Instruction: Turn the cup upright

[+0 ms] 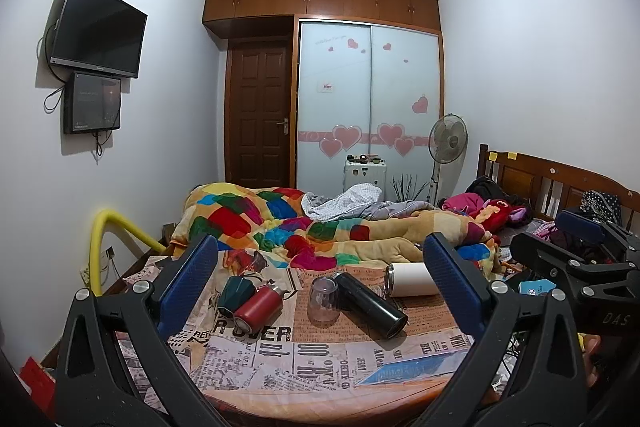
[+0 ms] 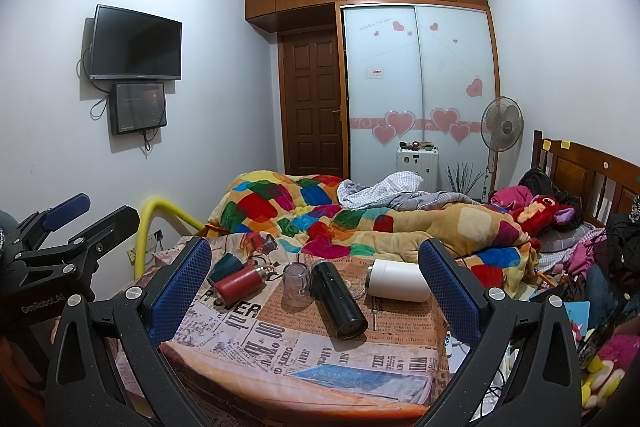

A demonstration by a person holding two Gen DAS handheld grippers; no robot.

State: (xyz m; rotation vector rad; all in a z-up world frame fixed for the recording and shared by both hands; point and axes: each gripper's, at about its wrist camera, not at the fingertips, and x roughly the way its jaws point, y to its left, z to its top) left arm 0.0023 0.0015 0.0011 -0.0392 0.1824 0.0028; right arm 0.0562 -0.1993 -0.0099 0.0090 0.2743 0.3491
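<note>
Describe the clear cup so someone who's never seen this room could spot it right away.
Find the table covered in newspaper-print cloth, in front of the bed. Near its middle, the clear cup stands upside down between a red bottle and a black flask, both lying on their sides. It is the only see-through piece.

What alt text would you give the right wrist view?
Open right gripper faces a newspaper-print table holding an upside-down clear cup and black, red and white bottles lying sideways; a cluttered bed lies behind.
</note>
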